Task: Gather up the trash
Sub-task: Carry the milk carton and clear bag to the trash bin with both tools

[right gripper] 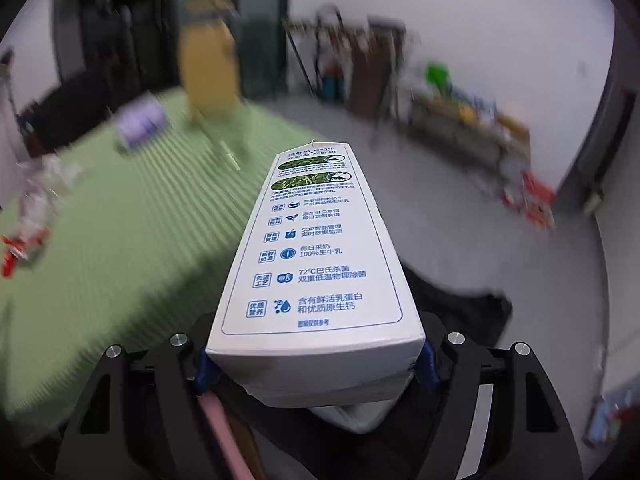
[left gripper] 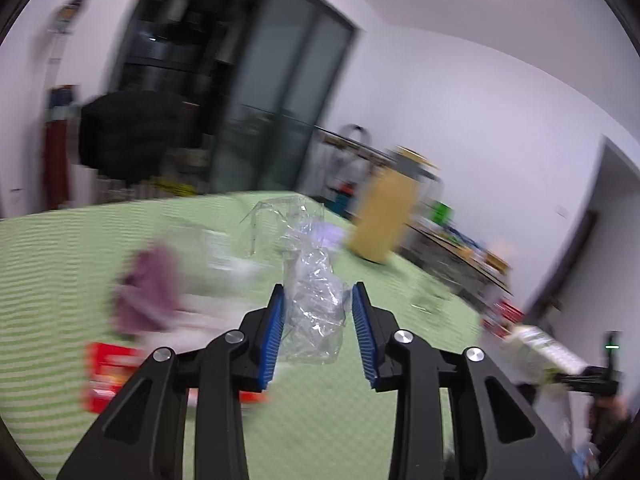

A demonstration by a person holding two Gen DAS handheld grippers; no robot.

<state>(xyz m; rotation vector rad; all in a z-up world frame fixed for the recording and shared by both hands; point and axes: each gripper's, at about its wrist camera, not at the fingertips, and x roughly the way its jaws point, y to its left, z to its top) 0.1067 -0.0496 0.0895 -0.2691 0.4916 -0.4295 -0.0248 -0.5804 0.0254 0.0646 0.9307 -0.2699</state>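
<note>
The left gripper (left gripper: 318, 300) has its blue pads (left gripper: 273, 336) spread apart, with crumpled clear plastic (left gripper: 316, 304) standing between them; the left pad looks to be against the plastic and the right pad just clear of it, so whether it grips the plastic I cannot tell. The plastic sits over the green striped tablecloth (left gripper: 48, 264), near a purple cloth (left gripper: 148, 292) to its left and a red packet (left gripper: 108, 376) at the lower left, both blurred. A yellow bottle (left gripper: 384, 216) stands farther back on the table. The right gripper (right gripper: 314, 368) is clenched on a white milk carton (right gripper: 316, 264), its fingers pressing the carton's two sides near the base, the printed face up and the gabled top pointing away over the table's edge. That carton (left gripper: 540, 352) also shows at the right edge of the left view, held off the table.
</note>
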